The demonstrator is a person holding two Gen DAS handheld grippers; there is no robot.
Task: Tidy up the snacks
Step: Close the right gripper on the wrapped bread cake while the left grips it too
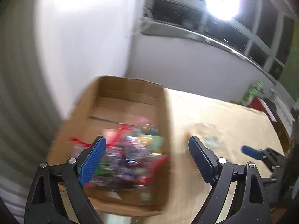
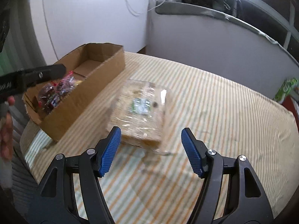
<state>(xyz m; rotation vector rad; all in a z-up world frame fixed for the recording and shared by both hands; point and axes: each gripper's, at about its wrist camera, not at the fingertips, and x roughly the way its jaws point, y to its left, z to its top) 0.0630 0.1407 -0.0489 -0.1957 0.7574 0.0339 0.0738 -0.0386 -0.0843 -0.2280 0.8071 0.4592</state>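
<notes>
A cardboard box (image 1: 164, 115) sits on the striped table and holds a blurred heap of colourful snack packets (image 1: 129, 153). My left gripper (image 1: 147, 160) is open and empty above the box's near end. In the right wrist view the box (image 2: 104, 69) is at the left with the packets (image 2: 56, 91) inside. A clear plastic pack of pale biscuits (image 2: 140, 110) lies on the table beside the box. My right gripper (image 2: 150, 149) is open and empty just short of that pack. The left gripper (image 2: 33, 76) shows over the box.
The striped tablecloth (image 2: 224, 115) covers the table, with its far edge near a white wall. A green carton (image 2: 286, 89) and a red object stand at the far right edge. A bright lamp (image 1: 222, 1) glares overhead. The right gripper's blue fingertip (image 1: 250, 152) shows at the right.
</notes>
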